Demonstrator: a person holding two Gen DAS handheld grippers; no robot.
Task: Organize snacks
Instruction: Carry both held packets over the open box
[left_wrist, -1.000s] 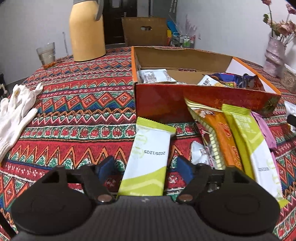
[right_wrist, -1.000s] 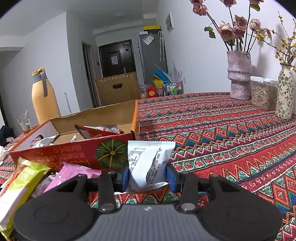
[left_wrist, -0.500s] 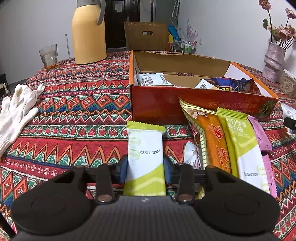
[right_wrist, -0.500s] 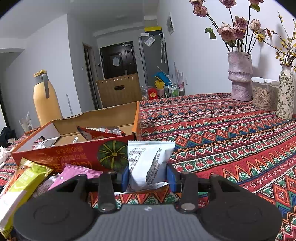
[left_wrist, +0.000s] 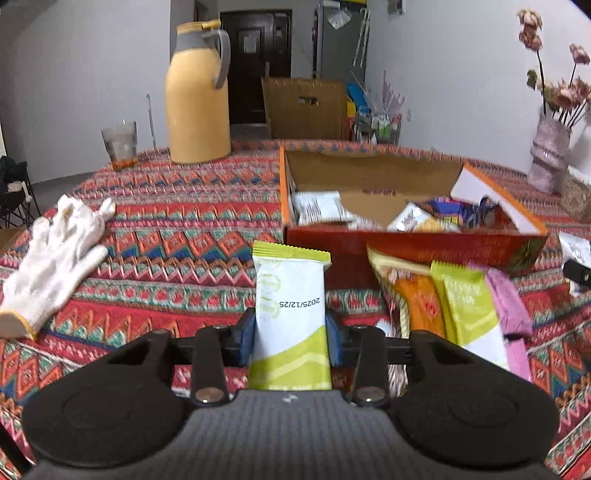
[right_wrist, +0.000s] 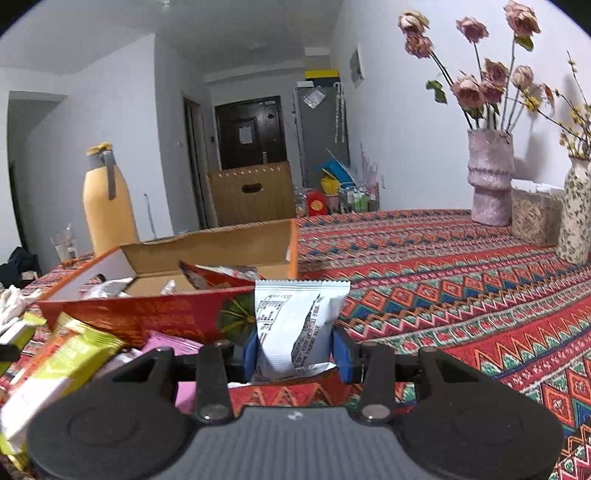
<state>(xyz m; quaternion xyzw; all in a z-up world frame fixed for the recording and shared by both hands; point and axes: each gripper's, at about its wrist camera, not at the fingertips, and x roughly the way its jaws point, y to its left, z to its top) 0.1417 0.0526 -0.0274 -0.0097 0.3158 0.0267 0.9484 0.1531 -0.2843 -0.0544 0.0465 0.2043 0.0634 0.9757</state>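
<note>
While both tongs clamped snacks, the scene read so:
Left gripper: pads pressed on a white-and-lime foil snack bar, printed "2025/12/25" upside down.
Right gripper: closed on a white crinkled snack packet with small black print, unreadable.
Red open cardboard box: at 1 o'clock of the bar, several packets inside.
Loose orange, lime and pink packets: at 3 o'clock, against the box front.

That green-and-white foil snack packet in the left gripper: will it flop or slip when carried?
The green-and-white foil snack packet stands straight up from the left gripper, so it probably stays fairly stiff. It looks thin, so likely light. Its smooth wrapper might slip, though the blue pads press both edges.
</note>
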